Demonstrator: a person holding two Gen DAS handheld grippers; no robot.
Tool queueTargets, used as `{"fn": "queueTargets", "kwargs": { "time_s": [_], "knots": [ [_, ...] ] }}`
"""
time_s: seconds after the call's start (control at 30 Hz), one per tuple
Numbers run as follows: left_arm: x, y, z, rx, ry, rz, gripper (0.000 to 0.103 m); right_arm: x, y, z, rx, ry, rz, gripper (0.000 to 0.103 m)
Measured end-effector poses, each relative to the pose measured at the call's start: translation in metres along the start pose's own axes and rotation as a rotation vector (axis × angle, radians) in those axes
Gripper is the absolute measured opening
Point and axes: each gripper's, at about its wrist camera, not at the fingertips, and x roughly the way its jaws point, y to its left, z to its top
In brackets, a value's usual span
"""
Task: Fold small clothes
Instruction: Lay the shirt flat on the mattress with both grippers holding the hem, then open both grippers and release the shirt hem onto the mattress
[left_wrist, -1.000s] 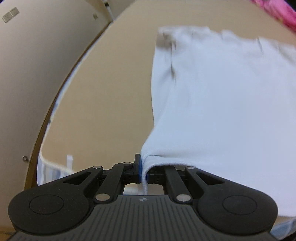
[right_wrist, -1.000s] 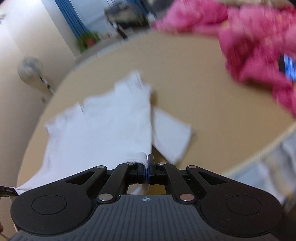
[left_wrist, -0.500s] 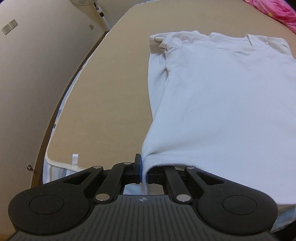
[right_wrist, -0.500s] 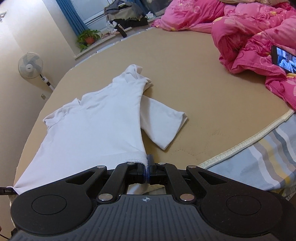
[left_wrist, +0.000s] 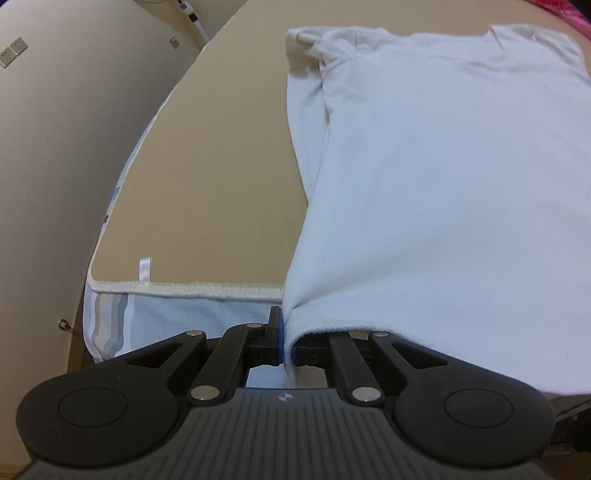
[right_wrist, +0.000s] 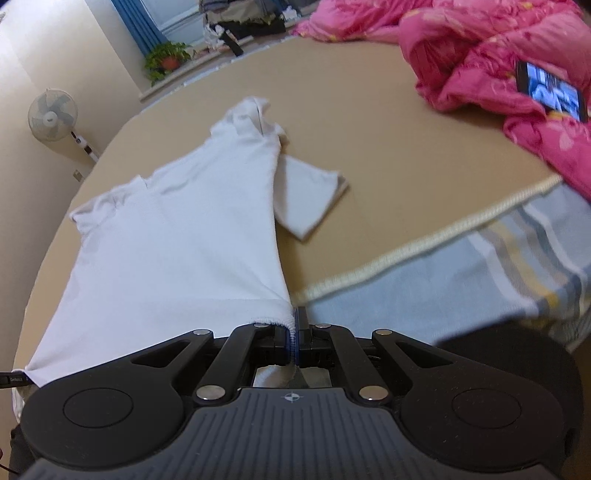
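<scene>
The white T-shirt (left_wrist: 443, 166) lies spread on the tan mattress cover (left_wrist: 221, 166), collar end away from the cameras, hem drawn back to the near bed edge. It looks light, soft and limp, with nothing stiff in it, so it will probably sag and drag wherever it goes unsupported; the hem corners, and later the shoulders, look like the sound places to take it.

At the left hem corner, the left gripper (left_wrist: 283, 332) has its jaws pinched narrow on the cloth edge, and the hem curls over its right finger. It points steeply down across the piped edge of the cover. The left sleeve is tucked under along the shirt's side.

At the right hem corner, the right gripper (right_wrist: 294, 332) is clamped tight on the ribbed hem, also angled down. The right sleeve (right_wrist: 310, 192) lies loose, splayed out beside the body, and needs straightening. Farther right, a pink quilt (right_wrist: 498, 55) with a phone (right_wrist: 550, 92) on it lies well apart.
</scene>
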Motion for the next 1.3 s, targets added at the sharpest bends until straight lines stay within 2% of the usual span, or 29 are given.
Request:
{"fn": "queueTargets", "kwargs": {
  "time_s": [0.33, 0.4, 0.43, 0.47, 0.5, 0.53, 0.57, 0.6, 0.67, 0.7, 0.77, 0.83, 0.93, 1.0, 1.1, 1.2, 1.3],
  "knots": [
    [0.019, -0.011, -0.006, 0.036, 0.031, 0.014, 0.004, 0.022, -0.01, -0.003, 0.005, 0.047, -0.041, 0.001],
    [0.027, -0.012, -0.007, 0.05, 0.058, 0.007, 0.005, 0.027, -0.013, -0.005, 0.009, 0.064, -0.045, 0.001],
    [0.032, -0.01, -0.008, 0.049, 0.072, 0.004, 0.009, 0.03, -0.014, -0.006, 0.008, 0.075, -0.05, 0.002],
    [0.036, -0.008, -0.01, 0.044, 0.09, -0.004, 0.009, 0.034, -0.015, -0.008, 0.004, 0.099, -0.062, 0.006],
    [0.04, -0.005, -0.013, 0.036, 0.109, -0.015, 0.014, 0.037, -0.015, -0.009, 0.0, 0.126, -0.072, 0.007],
    [0.045, -0.001, -0.016, 0.025, 0.132, -0.025, 0.032, 0.041, -0.014, -0.011, -0.007, 0.17, -0.097, 0.008],
    [0.048, 0.006, -0.02, 0.006, 0.153, -0.036, 0.051, 0.043, -0.013, -0.012, -0.011, 0.202, -0.12, 0.016],
    [0.048, 0.013, -0.023, -0.015, 0.152, -0.044, 0.058, 0.044, -0.013, -0.014, -0.014, 0.227, -0.131, 0.022],
    [0.044, 0.032, -0.027, -0.062, 0.136, -0.072, 0.081, 0.038, -0.013, -0.013, -0.011, 0.234, -0.126, 0.04],
    [0.041, 0.043, -0.028, -0.092, 0.126, -0.086, 0.085, 0.034, -0.012, -0.011, -0.015, 0.225, -0.122, 0.042],
    [0.04, 0.069, -0.021, -0.167, 0.095, -0.104, 0.089, 0.029, -0.006, -0.002, -0.039, 0.189, -0.118, 0.045],
    [0.047, 0.09, -0.008, -0.237, 0.1, -0.143, 0.092, 0.029, -0.004, 0.015, -0.051, 0.122, -0.137, 0.046],
    [0.06, 0.101, 0.018, -0.285, 0.118, -0.179, 0.092, 0.044, -0.017, 0.055, 0.018, -0.008, -0.194, 0.047],
    [0.06, 0.097, 0.037, -0.266, 0.105, -0.196, 0.092, 0.067, -0.03, 0.082, 0.096, -0.044, -0.183, 0.048],
    [0.038, 0.088, 0.044, -0.204, 0.045, -0.236, 0.092, 0.111, -0.045, 0.111, 0.195, 0.02, -0.116, 0.049],
    [0.02, 0.082, 0.027, -0.099, 0.026, -0.262, 0.092, 0.146, -0.042, 0.125, 0.194, 0.051, -0.085, 0.053],
    [0.013, 0.077, -0.001, 0.004, 0.059, -0.252, 0.092, 0.17, -0.031, 0.127, 0.15, 0.085, -0.097, 0.054]
  ]
}}
